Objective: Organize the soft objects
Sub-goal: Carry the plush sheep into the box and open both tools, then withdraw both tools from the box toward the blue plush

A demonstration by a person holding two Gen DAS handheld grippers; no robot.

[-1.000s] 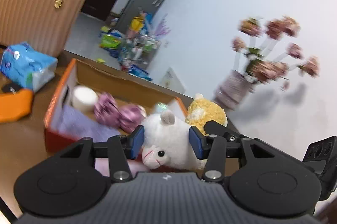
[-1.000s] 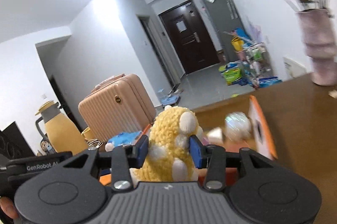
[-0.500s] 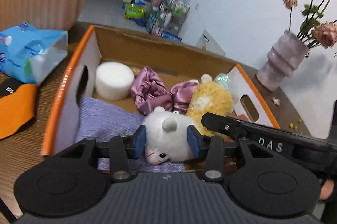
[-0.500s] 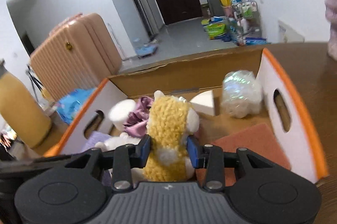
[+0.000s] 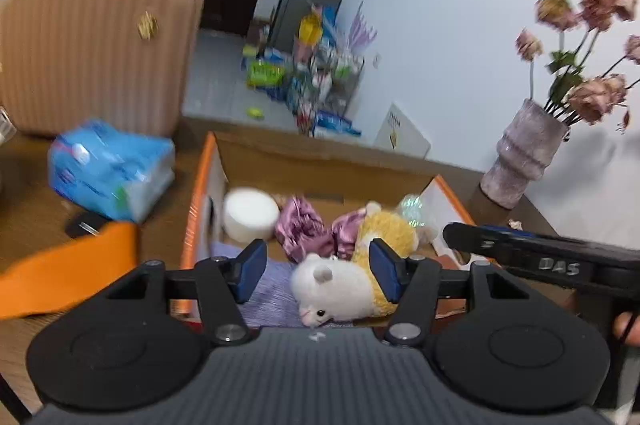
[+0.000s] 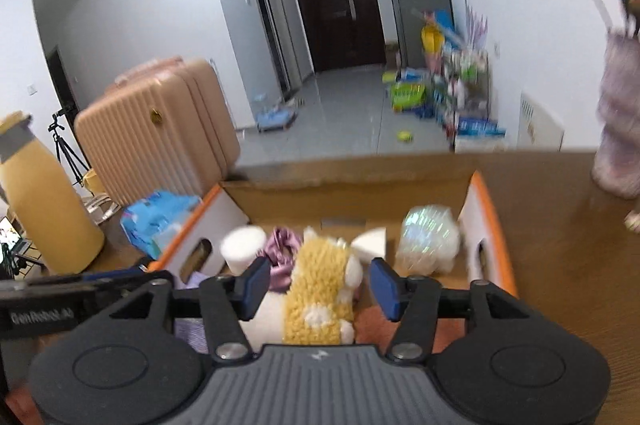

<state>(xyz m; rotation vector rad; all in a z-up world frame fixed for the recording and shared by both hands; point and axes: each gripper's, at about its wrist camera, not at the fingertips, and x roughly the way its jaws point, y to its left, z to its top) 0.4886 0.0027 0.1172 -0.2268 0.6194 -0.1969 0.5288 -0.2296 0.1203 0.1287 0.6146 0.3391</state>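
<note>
An orange-rimmed cardboard box stands on the wooden table. In it a white plush lies on a lavender cloth, with a yellow plush beside it. My left gripper hovers over the white plush, its jaws opening, a wide gap on the left side. My right gripper is opening around the yellow plush, with gaps on both sides. The box also holds a white foam cylinder, a purple scrunchie, a white wedge and an iridescent ball.
A pink suitcase stands behind the table on the left. A blue tissue pack and an orange object lie left of the box, near a yellow flask. A vase of dried flowers stands to the right.
Both grippers carried their plush toys down into the box, then opened. The white and yellow plush now rest in the box, and both views have pulled back slightly.
</note>
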